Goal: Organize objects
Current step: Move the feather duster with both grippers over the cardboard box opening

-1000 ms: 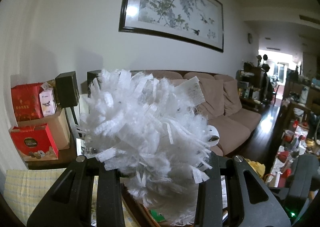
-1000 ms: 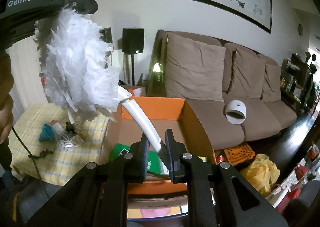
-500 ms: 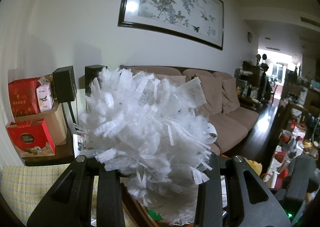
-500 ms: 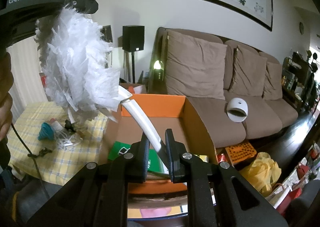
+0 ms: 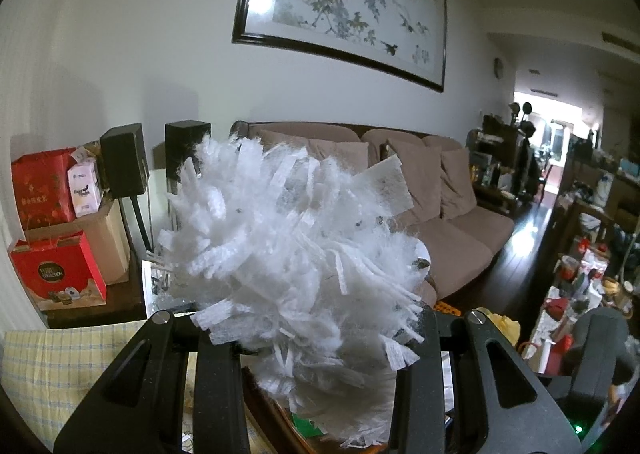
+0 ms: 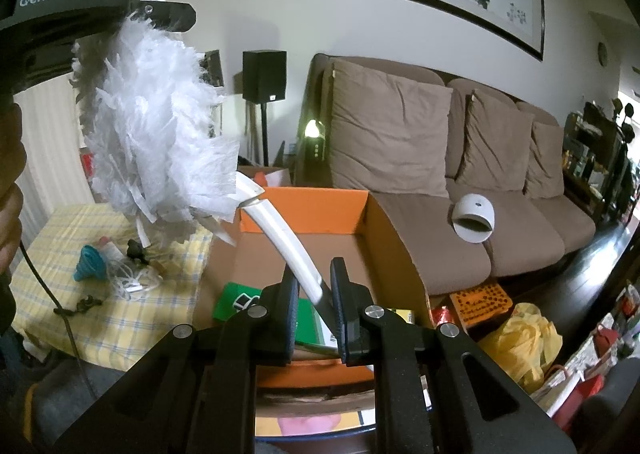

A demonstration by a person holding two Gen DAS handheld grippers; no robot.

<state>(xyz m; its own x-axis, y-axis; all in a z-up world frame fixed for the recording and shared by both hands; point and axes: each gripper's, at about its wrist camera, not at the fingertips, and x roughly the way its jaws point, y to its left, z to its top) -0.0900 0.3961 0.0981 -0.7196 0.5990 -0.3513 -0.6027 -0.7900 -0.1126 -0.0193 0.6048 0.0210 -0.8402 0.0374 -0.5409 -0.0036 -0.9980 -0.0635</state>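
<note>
A white duster is held at both ends above an open cardboard box with an orange inner rim. My left gripper is shut on its fluffy head, which fills the left wrist view. In the right wrist view the head hangs at upper left under a left finger. From there the curved white handle runs down into my right gripper, which is shut on its end. A green packet lies in the box.
A yellow checked cloth left of the box carries a blue funnel and white cables. Behind stands a brown sofa with a white round device. A yellow bag and a speaker are nearby.
</note>
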